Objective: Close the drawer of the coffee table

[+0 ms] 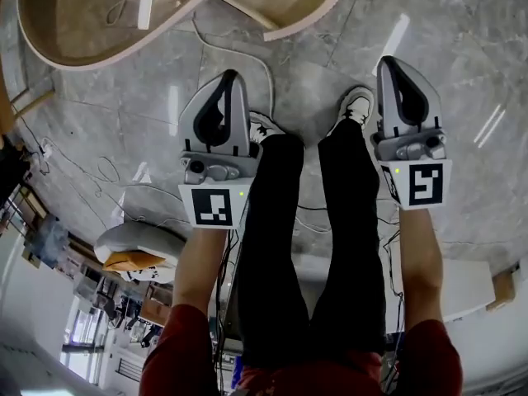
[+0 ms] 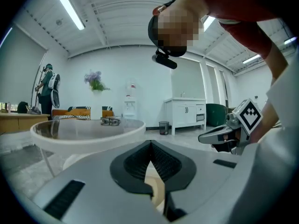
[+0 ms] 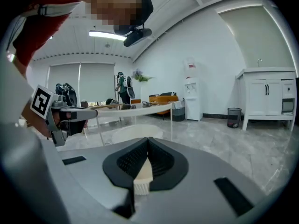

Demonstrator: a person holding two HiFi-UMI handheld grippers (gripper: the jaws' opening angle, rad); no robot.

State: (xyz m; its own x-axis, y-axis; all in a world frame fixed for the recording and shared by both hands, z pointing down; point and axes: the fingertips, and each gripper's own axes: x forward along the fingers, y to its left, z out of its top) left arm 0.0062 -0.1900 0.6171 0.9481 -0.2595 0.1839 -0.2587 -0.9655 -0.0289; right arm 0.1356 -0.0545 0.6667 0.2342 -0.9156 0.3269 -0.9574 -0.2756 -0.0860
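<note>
The round coffee table (image 1: 78, 44) with a pale rim lies at the top left of the head view. A second rimmed, beige piece (image 1: 289, 2) juts out beside it; I cannot tell whether that is the drawer. My left gripper (image 1: 231, 77) and right gripper (image 1: 389, 63) hang side by side over the floor, short of the table, jaws shut and empty. The left gripper view looks level across the table top (image 2: 88, 127), past its own shut jaws (image 2: 150, 144). The right gripper view shows its shut jaws (image 3: 148, 141) and the table (image 3: 140, 109) farther off.
A person's legs (image 1: 313, 246) and shoes (image 1: 356, 106) stand between the grippers on a grey marble floor with cables (image 1: 107, 172). A white stool with an orange cushion (image 1: 136, 250) sits at the left. Farther away are a white cabinet (image 3: 268, 97), a bin (image 3: 233, 115) and a second person (image 3: 122, 90).
</note>
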